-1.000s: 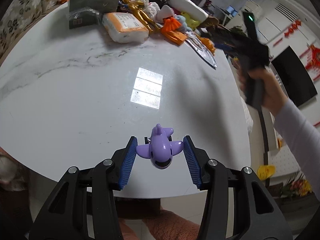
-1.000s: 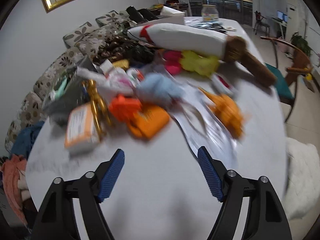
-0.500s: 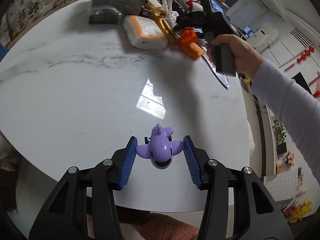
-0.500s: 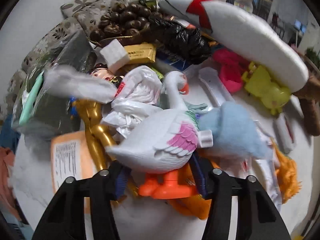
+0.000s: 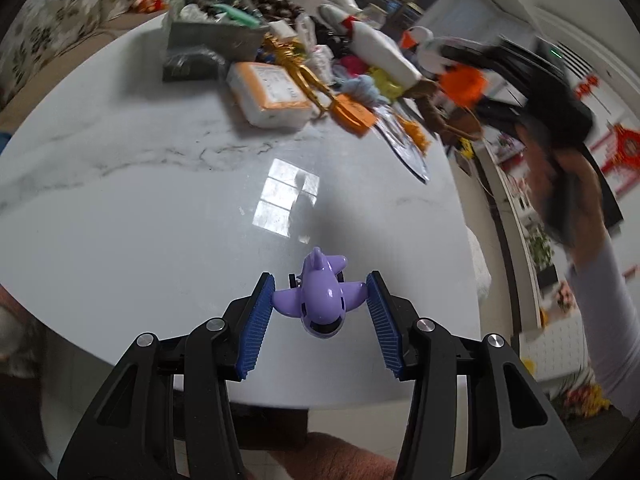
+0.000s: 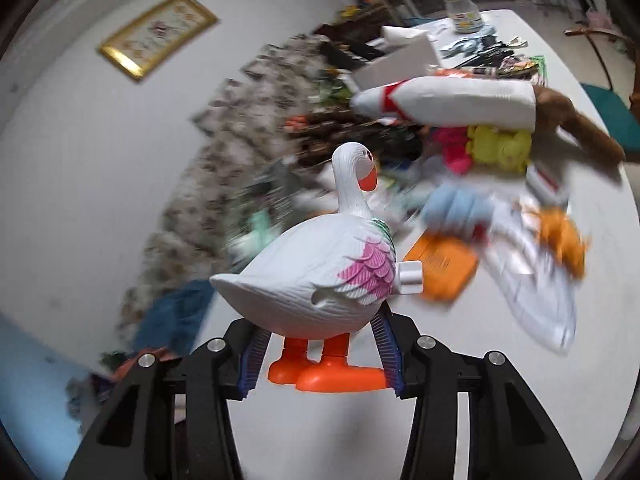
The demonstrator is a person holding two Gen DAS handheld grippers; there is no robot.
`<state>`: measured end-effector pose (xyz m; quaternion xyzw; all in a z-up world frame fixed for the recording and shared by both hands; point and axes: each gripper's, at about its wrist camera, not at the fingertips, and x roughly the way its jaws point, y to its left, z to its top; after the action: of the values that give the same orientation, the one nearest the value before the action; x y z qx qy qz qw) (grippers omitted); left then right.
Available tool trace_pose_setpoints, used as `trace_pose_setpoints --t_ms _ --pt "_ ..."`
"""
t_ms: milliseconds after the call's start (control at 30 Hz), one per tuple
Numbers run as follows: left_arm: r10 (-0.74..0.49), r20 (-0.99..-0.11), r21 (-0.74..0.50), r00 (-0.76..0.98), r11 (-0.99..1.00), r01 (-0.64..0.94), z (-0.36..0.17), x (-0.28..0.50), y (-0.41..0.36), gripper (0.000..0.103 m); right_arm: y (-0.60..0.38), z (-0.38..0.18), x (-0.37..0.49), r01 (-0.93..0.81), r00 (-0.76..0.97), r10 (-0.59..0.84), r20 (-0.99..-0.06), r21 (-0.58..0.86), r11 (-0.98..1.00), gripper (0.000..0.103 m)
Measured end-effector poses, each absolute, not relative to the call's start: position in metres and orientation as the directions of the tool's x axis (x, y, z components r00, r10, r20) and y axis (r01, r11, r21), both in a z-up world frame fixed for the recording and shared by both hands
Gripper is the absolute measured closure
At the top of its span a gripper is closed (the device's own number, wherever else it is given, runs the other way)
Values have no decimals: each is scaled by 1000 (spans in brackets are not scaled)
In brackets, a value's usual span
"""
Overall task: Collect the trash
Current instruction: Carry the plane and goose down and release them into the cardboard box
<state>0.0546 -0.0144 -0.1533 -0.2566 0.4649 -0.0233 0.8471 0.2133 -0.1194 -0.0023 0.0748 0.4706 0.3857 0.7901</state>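
Note:
My left gripper [image 5: 320,312] is shut on a small purple toy plane [image 5: 322,298], held by its wings above the near edge of the white marble table [image 5: 140,208]. My right gripper [image 6: 320,348] is shut on a white wind-up toy goose [image 6: 320,272] with pink wings and orange feet, lifted above the table. In the left wrist view the goose [image 5: 430,50] and the right gripper [image 5: 532,92] show blurred at the upper right, above the pile.
A pile of clutter lies at the table's far side: an orange-and-white packet [image 5: 272,94], a gold figure [image 5: 298,66], a grey bag [image 5: 208,40], a white plush bowling pin [image 6: 452,100], yellow and pink toys [image 6: 500,144], an orange card [image 6: 444,268], a blue fluffy lump [image 6: 456,208].
My right gripper has lifted the goose up out of the pile and pulled back. My left gripper has kept hold of the purple plane and shifted only slightly.

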Motion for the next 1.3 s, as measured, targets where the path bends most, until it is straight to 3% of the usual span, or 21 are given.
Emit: trace_pose_setpoints --t_ms 133,333,533,700,733,833,867,933,1000,1067,1300 --pt "-315 -793 -436 521 891 -126 -147 22 -9 56 -151 -4 108 -579 204 707 -678 499 645 55" --pt "-379 -852 -421 361 906 -43 -175 -51 -1 56 -166 -69 -59 -553 48 629 -776 504 663 58" --pt "-414 -897 -425 152 904 -44 -272 -91 -4 56 -170 -189 -152 -364 -74 528 -846 516 776 60" --pt "-382 -924 -381 9 921 -77 -404 -83 -15 56 -182 -326 -152 -220 -105 404 -909 417 882 60" --pt "-371 -928 -367 -26 925 -99 -431 -78 -16 56 -185 -352 -149 -204 -116 385 -916 401 893 59" --pt "-305 -940 -285 -154 948 -139 -506 -65 -18 39 -192 -435 -131 -122 -153 242 -958 261 958 16" --pt "-281 -939 -255 -199 955 -149 -530 -59 -13 34 -194 -450 -127 -112 -159 205 -966 224 968 19" --pt "-235 -934 -191 -268 965 -182 -555 -56 -8 34 -198 -474 -123 -85 -193 147 -970 166 982 19" --pt "-251 -915 -189 -315 958 -215 -567 -54 -5 34 -205 -484 -123 -40 -206 77 -976 87 995 19" --pt "-224 -922 -162 -315 964 -210 -560 -54 -4 33 -205 -475 -128 -37 -186 89 -979 97 995 17" --pt "-254 -939 -200 -231 951 -234 -469 -66 1 26 -184 -372 -136 -212 -57 77 -995 88 973 12"
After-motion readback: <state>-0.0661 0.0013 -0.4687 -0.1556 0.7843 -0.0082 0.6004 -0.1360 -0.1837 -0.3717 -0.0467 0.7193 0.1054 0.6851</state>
